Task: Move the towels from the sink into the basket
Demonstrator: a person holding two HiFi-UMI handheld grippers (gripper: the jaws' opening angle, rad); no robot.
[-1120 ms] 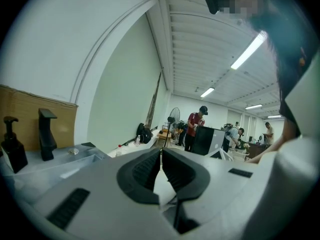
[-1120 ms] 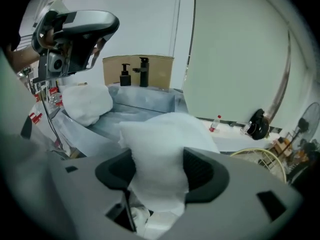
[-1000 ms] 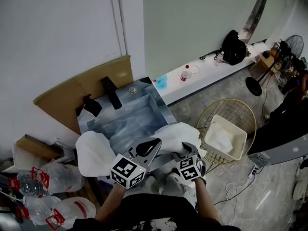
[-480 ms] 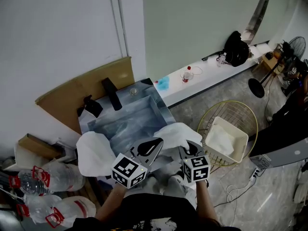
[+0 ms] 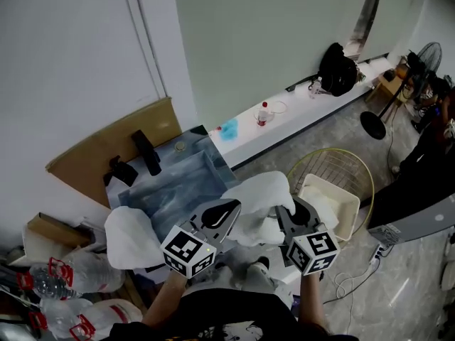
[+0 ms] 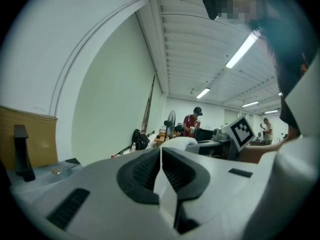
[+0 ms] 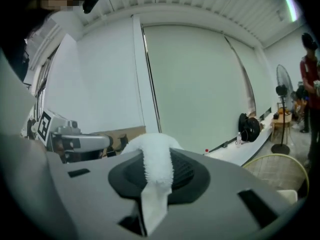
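In the head view a grey-blue marbled stone sink stands against the wall, a black angular faucet on its back rim; the right gripper hangs just off the sink's near right corner, its jaws clamped on a white fluffy towel that bunches up above that corner; those jaws have just been closing, with the towel between them; the left gripper sits over the sink's near rim, just beside the towel's left edge; a second white towel drapes over the sink's near left corner; the white rectangular plastic basket stands on the floor to the right of the sink, inside a round gold wire frame, with white cloth lying in it; a brown cardboard sheet leans on the wall behind the sink. In the left gripper view the dark ribbed pads meet at their tips, the jaws drawn together with nothing gripped; the faucet and the sink's back rim lie to the left; the towel's rounded top shows just beyond the tips. In the right gripper view both pads press on a strand of the towel, which mounds over the tips; the wire frame shows at lower right, away from the sink.
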